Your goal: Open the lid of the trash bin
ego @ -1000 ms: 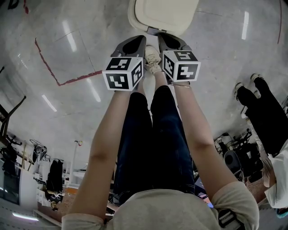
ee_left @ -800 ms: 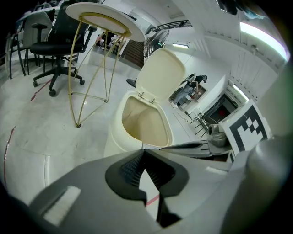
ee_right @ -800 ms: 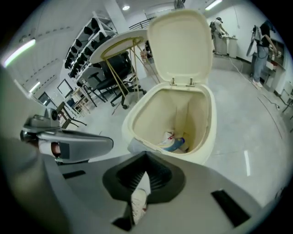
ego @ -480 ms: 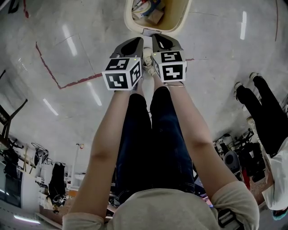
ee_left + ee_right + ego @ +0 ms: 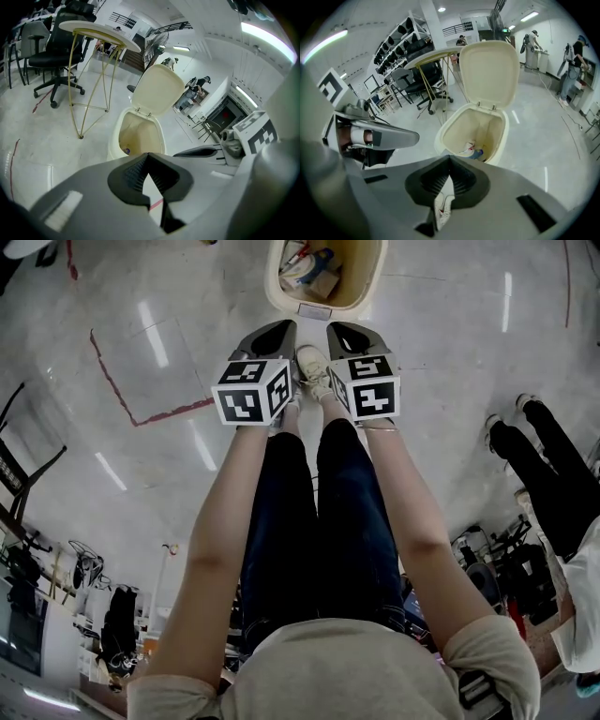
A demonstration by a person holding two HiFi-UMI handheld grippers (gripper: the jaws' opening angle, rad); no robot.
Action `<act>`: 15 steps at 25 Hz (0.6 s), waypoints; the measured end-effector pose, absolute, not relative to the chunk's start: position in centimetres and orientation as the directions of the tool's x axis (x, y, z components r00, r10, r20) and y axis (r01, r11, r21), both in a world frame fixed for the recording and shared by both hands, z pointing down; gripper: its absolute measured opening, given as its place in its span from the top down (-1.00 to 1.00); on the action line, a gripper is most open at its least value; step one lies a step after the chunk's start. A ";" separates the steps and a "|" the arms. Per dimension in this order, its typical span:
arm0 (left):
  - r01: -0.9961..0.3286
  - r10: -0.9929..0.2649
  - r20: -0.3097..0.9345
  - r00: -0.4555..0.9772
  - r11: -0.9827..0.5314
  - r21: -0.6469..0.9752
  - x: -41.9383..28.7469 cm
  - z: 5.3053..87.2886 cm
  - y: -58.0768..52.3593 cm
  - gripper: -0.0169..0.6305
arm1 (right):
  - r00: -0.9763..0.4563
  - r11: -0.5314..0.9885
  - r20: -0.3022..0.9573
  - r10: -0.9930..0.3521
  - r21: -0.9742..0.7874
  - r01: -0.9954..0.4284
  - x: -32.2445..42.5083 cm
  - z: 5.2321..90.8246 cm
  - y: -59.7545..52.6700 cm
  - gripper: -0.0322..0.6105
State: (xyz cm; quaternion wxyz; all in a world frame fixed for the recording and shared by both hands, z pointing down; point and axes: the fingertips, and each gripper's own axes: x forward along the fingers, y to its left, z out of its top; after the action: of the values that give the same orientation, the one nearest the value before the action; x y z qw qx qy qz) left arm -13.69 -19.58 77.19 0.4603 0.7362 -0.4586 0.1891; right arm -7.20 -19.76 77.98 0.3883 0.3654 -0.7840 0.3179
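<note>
The cream trash bin (image 5: 275,282) stands on the floor at the top of the head view with its mouth open and several scraps of rubbish (image 5: 309,273) inside. Its lid (image 5: 490,70) stands upright on the rear hinge, and shows again as the lid (image 5: 157,89) in the left gripper view. A white shoe (image 5: 314,367) sits just in front of the bin's base. My left gripper (image 5: 272,334) and right gripper (image 5: 352,334) hang side by side above the shoe, short of the rim. Both are shut with nothing between their jaws and touch nothing.
A round table on thin gold legs (image 5: 98,33) and a black office chair (image 5: 56,51) stand behind and left of the bin. Red tape (image 5: 131,399) marks the floor at left. Another person's legs (image 5: 553,474) are at the right.
The lid was down over the bin a second ago; it has swung up and the rubbish inside shows. Both grippers stayed side by side, drifting only slightly.
</note>
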 end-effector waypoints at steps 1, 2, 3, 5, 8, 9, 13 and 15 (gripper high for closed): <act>-0.849 -0.505 0.698 0.508 -0.155 0.505 -13.7 76.3 -19.5 0.92 | -0.430 0.536 0.839 -0.333 -0.206 -0.818 -7.0 76.9 -19.8 0.90; -0.847 -0.511 0.694 0.508 -0.150 0.509 -13.7 75.5 -19.5 0.92 | -0.431 0.540 0.834 -0.343 -0.201 -0.818 -6.8 75.8 -19.9 0.90; -0.844 -0.519 0.688 0.508 -0.140 0.517 -13.8 74.5 -19.5 0.92 | -0.436 0.542 0.828 -0.353 -0.199 -0.817 -6.7 74.7 -19.9 0.90; -0.835 -0.538 0.675 0.505 -0.108 0.539 -14.0 72.4 -19.2 0.92 | -0.450 0.552 0.817 -0.361 -0.202 -0.809 -6.8 72.4 -19.6 0.90; -0.834 -0.577 0.651 0.493 -0.100 0.543 -14.2 68.8 -18.6 0.92 | -0.472 0.607 0.802 -0.365 -0.179 -0.774 -7.1 68.6 -18.7 0.90; -0.833 -0.585 0.643 0.494 -0.106 0.544 -14.2 67.7 -18.4 0.92 | -0.481 0.621 0.794 -0.372 -0.173 -0.765 -7.2 67.3 -18.5 0.90; -0.828 -0.609 0.617 0.499 -0.125 0.546 -14.0 63.4 -17.5 0.92 | -0.520 0.634 0.756 -0.398 -0.182 -0.751 -7.5 62.0 -17.4 0.90; -0.831 -0.634 0.595 0.495 -0.145 0.537 -14.1 60.9 -17.3 0.92 | -0.536 0.633 0.736 -0.414 -0.190 -0.751 -7.7 59.6 -17.0 0.90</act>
State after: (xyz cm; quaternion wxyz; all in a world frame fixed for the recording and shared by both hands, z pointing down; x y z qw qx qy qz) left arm -14.07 -17.32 60.92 0.4336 0.7479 -0.4895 0.1137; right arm -7.72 -17.03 59.61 0.3345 0.3469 -0.8394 0.2514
